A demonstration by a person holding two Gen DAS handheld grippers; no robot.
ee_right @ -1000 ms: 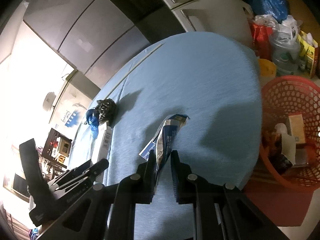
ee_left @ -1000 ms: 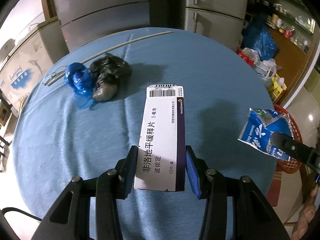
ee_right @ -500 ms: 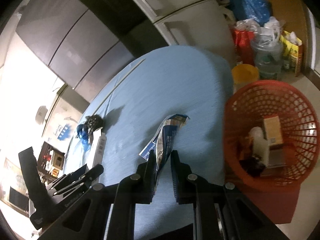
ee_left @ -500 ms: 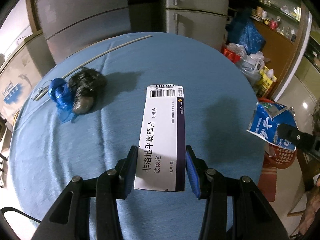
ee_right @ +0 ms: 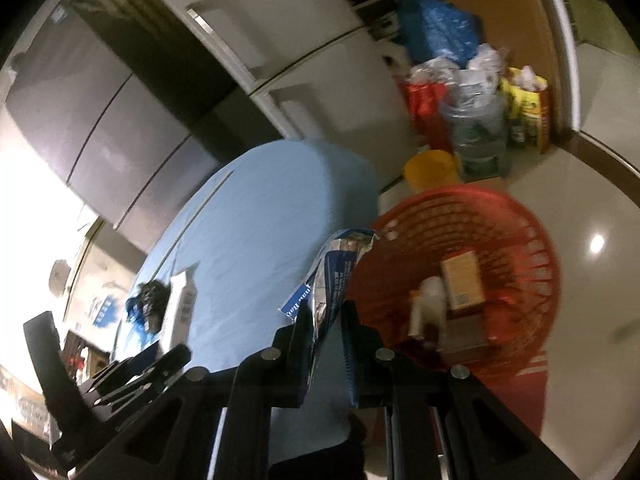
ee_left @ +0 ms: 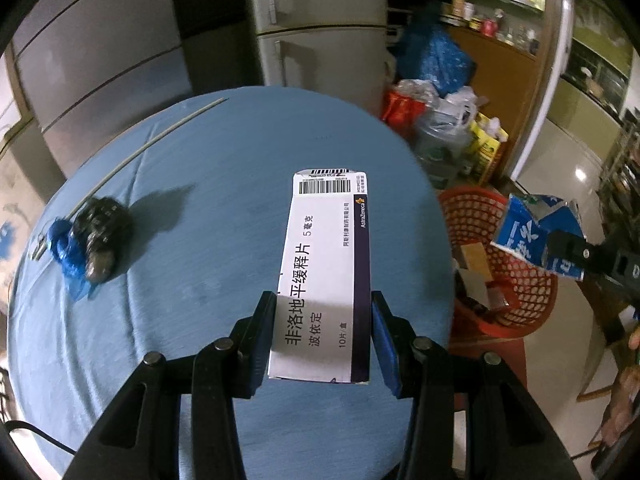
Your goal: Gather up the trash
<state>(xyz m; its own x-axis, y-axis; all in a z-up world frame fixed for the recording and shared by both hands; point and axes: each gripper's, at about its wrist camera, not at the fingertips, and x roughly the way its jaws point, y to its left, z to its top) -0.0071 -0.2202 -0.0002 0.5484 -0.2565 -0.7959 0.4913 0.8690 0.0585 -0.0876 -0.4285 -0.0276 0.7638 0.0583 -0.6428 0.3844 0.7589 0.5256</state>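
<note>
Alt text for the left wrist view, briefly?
The left tool grips a white cardboard medicine box above a round blue-clothed table. A red plastic mesh basket sits beyond the table's edge.

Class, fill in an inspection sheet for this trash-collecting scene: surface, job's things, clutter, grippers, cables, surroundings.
Surface: round table under a blue cloth.
Job's things: white medicine box, blue wrapper, red basket on the floor holding boxes.
Clutter: black and blue bag bundle, thin rod.
Grippers: left gripper shut on the box; right gripper shut on the wrapper.
Cables: dark cable by the table edge.
Surroundings: refrigerators, bags on the floor.
</note>
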